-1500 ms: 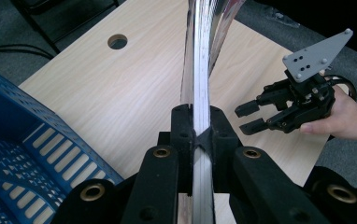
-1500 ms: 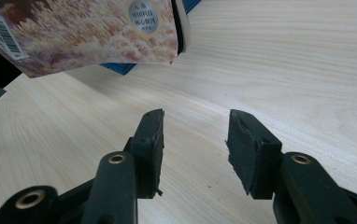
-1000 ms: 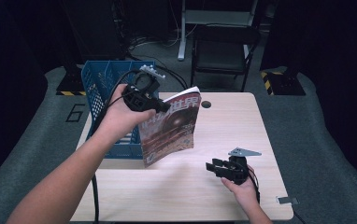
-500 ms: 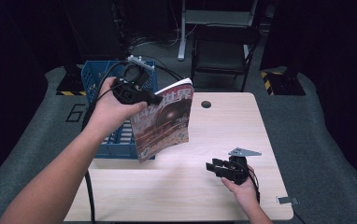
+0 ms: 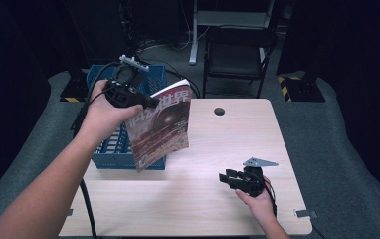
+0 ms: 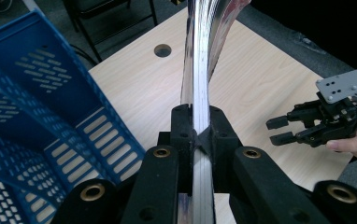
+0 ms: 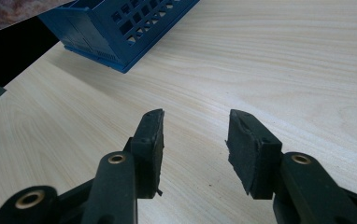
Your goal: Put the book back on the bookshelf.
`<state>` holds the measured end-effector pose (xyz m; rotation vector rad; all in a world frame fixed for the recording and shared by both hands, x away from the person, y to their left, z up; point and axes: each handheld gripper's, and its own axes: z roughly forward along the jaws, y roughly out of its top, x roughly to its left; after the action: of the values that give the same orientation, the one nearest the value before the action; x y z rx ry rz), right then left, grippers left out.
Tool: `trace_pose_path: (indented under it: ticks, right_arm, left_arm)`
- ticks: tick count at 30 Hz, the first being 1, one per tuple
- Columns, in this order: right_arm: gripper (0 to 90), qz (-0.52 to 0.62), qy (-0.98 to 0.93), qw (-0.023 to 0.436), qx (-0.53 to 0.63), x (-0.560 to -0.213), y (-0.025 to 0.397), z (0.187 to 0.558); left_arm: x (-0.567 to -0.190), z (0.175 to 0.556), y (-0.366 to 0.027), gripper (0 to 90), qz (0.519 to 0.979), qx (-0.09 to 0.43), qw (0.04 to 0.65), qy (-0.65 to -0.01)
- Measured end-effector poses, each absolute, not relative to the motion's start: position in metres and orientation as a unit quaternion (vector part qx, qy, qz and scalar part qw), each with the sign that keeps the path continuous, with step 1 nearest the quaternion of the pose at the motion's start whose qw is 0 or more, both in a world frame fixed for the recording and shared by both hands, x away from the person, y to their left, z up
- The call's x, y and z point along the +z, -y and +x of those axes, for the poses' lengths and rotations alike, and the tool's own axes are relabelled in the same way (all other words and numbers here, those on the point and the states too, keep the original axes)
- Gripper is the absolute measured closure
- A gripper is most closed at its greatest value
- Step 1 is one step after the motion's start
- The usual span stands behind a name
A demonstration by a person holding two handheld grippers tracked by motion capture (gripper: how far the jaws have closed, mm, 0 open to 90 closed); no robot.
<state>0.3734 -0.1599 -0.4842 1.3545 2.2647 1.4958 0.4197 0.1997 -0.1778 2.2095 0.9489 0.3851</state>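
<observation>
Above blue basket [image 5: 109, 149]: magazine [image 5: 160, 124] lifted higher, left hand-held gripper [image 5: 148, 102] clamped.

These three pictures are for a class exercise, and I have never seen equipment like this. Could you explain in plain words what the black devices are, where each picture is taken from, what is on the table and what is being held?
There is no robot here. A person holds a black two-jaw gripper in each hand, each with its own small camera.

The high view looks down from above the person's side of the wooden table. The other two pictures come from the cameras riding on the grippers, looking along their jaws.

The left gripper is shut on a magazine, lifted above the table next to a blue plastic basket that stands at the table's left edge. In the left gripper view the magazine is seen edge-on, pinched between the jaws.

The right gripper is open and holds nothing, low over the near right part of the table. A dark round hole sits near the table's far edge.
</observation>
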Motion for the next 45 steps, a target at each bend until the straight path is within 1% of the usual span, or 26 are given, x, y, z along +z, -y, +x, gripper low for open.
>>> trace_pose_path:
  ticks: [23,45]
  right_arm:
    - [55.6,0.448,-0.746,0.055,0.491,-0.485,0.16,0.373]
    - [55.5,0.445,-0.745,0.054,0.494,-0.485,0.161,0.373]
  left_arm:
    - [-0.177,0.431,-0.23,83.9,0.822,0.159,0.355,-0.417]
    - [-0.175,0.447,-0.259,84.0,0.802,0.169,0.345,-0.457]
